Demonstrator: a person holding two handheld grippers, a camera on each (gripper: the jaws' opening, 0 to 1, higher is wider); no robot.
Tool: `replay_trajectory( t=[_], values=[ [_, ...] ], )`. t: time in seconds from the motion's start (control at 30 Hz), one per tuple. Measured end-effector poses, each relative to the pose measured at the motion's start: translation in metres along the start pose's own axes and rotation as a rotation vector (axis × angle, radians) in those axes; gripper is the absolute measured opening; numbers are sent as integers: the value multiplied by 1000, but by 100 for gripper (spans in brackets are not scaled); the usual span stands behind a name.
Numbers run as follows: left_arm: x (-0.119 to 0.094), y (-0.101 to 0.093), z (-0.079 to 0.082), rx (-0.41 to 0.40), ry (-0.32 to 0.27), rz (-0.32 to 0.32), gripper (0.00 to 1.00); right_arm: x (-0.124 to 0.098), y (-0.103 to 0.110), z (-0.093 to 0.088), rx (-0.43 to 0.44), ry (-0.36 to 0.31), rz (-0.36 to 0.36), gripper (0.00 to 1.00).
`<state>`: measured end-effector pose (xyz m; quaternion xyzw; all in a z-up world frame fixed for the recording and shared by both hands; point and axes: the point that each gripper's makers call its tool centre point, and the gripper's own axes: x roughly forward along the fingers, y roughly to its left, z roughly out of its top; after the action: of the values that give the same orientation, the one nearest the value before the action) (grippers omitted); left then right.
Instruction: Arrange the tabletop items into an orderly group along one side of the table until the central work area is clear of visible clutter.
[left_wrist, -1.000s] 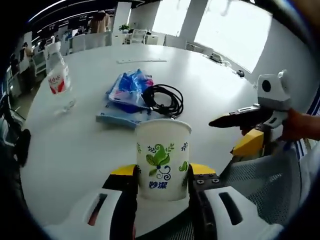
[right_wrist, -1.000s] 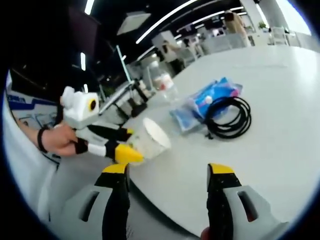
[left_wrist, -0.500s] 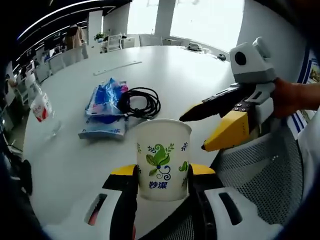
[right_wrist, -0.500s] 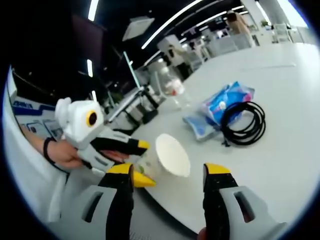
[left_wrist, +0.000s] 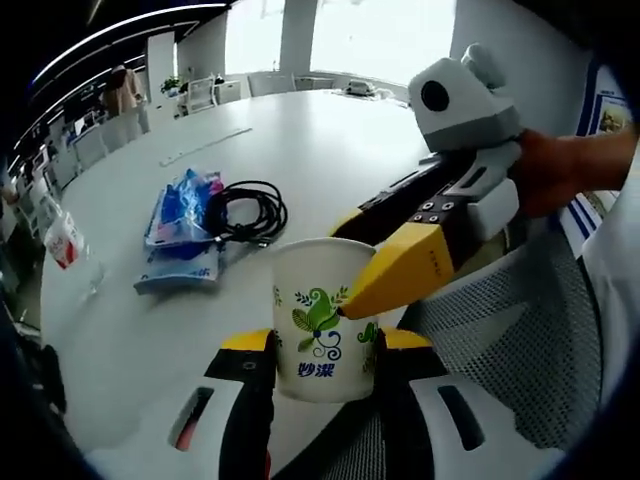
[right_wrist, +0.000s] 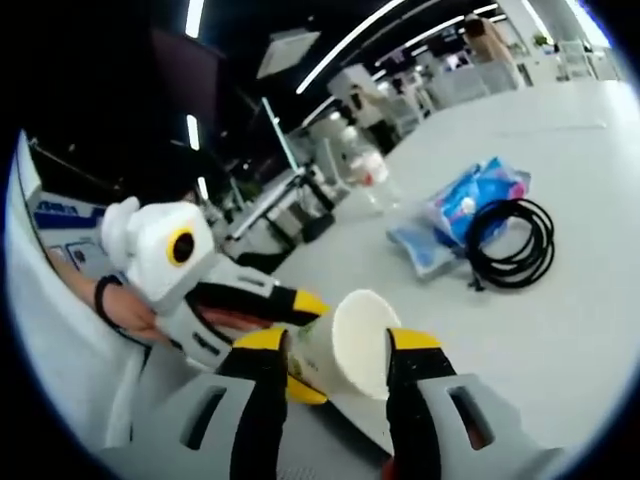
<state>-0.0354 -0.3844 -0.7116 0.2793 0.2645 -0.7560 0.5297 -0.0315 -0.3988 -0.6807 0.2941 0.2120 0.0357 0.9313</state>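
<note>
Over the last second the right gripper (left_wrist: 350, 265) has swung in from well off to the side and closed the distance to the paper cup (left_wrist: 326, 318), so that in the left gripper view its yellow tip now overlaps the cup's rim. We hold that cup clenched between the jaws of the left gripper (left_wrist: 325, 350), upright, printed side facing us, over the near edge of the table (left_wrist: 330, 150).

In the right gripper view the cup (right_wrist: 345, 343) lies between our right jaws, mouth toward the camera, with the left gripper (right_wrist: 285, 310) gripping it from behind. Those right jaws stand either side of the cup, close to its wall; whether they already press on it we cannot tell (it looks to us like a hand-over about to happen, but that is our reading).

Beyond the cup, toward the table's middle, sit a coiled black cable (left_wrist: 243, 213) and, touching it, a blue plastic packet (left_wrist: 182, 200) lying over a pale blue pack (left_wrist: 180, 272). Further from the cup, near the far-left edge, stands a clear bottle with a red label (left_wrist: 62, 240). A thin strip (left_wrist: 205, 146) lies well beyond the cable.

We judge the task barely begun: only the cup is in hand, and the cable, packets and bottle are ungrouped across the central area.
</note>
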Motion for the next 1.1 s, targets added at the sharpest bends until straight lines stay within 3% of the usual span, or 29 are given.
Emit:
replay_trajectory(
  t=[0.6,1.1],
  values=[
    [2,-3,3,30,4,-26,40,5,17,8,11,-34,59,4],
    [-5,9,-13,-72,-5,39,39,7,13,4,35,-37,26,0]
  ],
)
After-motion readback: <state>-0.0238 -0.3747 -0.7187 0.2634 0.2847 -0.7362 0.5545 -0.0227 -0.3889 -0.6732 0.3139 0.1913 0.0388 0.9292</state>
